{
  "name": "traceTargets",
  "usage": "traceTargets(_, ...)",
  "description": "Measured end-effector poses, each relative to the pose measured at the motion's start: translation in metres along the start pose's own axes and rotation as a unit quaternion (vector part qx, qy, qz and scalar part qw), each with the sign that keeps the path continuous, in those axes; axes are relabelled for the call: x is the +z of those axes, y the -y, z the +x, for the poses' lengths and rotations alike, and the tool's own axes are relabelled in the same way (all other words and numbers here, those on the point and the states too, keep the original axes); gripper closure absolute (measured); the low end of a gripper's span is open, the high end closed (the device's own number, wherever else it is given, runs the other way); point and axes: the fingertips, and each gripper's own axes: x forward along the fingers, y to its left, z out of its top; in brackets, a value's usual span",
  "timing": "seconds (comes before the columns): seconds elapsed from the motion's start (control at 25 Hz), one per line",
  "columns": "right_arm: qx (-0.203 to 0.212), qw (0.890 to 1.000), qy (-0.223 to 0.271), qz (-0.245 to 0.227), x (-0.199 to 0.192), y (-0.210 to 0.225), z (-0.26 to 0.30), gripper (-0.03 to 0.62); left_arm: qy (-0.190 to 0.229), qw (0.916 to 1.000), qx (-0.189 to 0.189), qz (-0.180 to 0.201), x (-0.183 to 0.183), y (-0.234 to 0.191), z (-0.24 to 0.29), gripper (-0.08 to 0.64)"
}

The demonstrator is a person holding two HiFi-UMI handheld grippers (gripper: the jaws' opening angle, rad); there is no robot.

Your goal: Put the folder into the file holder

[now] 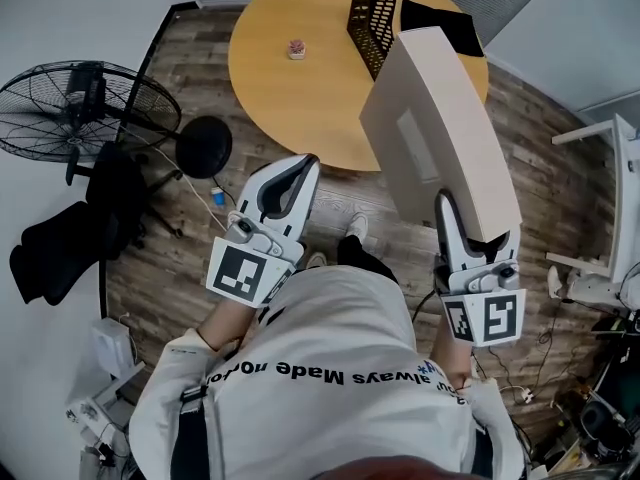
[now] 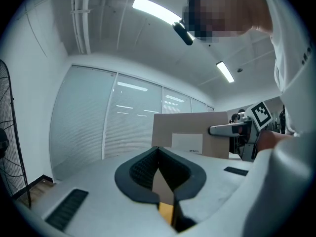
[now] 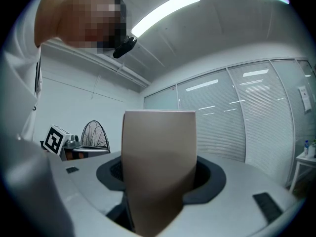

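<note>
The thick beige cardboard folder [image 1: 440,118] sits clamped in the right tool [image 1: 447,213]; the left tool [image 1: 303,166] is closed, beside it.

A folder [image 1: 440,118] sits clamped in the right hand-held gripper [image 1: 450,206].

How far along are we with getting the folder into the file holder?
Done: the folder is picked up, clamped in the right gripper. In hand: it is held in the air over the near edge of the round table, short of the black mesh file holder. Left: carry it over and slot it in. The left gripper is shut and empty.
</note>
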Motion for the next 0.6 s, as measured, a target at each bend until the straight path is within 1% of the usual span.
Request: traceTargets(0.6, 0.009, 1.000, 0.004, 0.009, 0.000, 0.061, 0.014, 0.299, -0.005, 0.9999, 0.014, 0.004, 0.000, 0.017, 0.054, 0.535)
